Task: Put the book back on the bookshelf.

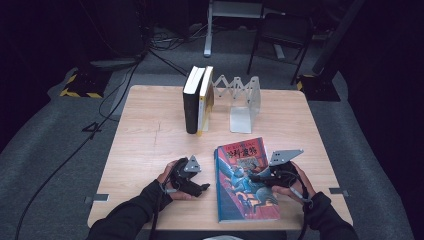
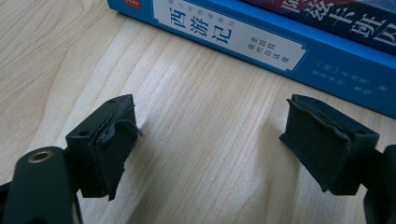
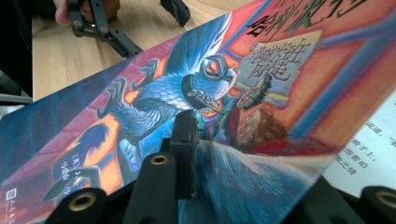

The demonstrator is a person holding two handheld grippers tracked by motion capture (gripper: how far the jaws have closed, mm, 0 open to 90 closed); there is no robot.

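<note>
We are pinching the front cover of the colourful book (image 1: pixel 245 182) with the right gripper (image 1: pixel 261 176), its jaws closed on the cover and lifting it off the white page below. The book is lying flat near the table's (image 1: pixel 150 140) front edge, atop a blue book (image 2: pixel 299 51). The left gripper (image 1: pixel 197 187) is resting wide open beside it, holding nothing.

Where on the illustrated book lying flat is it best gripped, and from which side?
Grip the illustrated book at its open right-hand edge, opposite the blue spine, coming in from the right. It lies flat on the table, and there the cover lifts off the pages, letting one jaw slip underneath.
</note>
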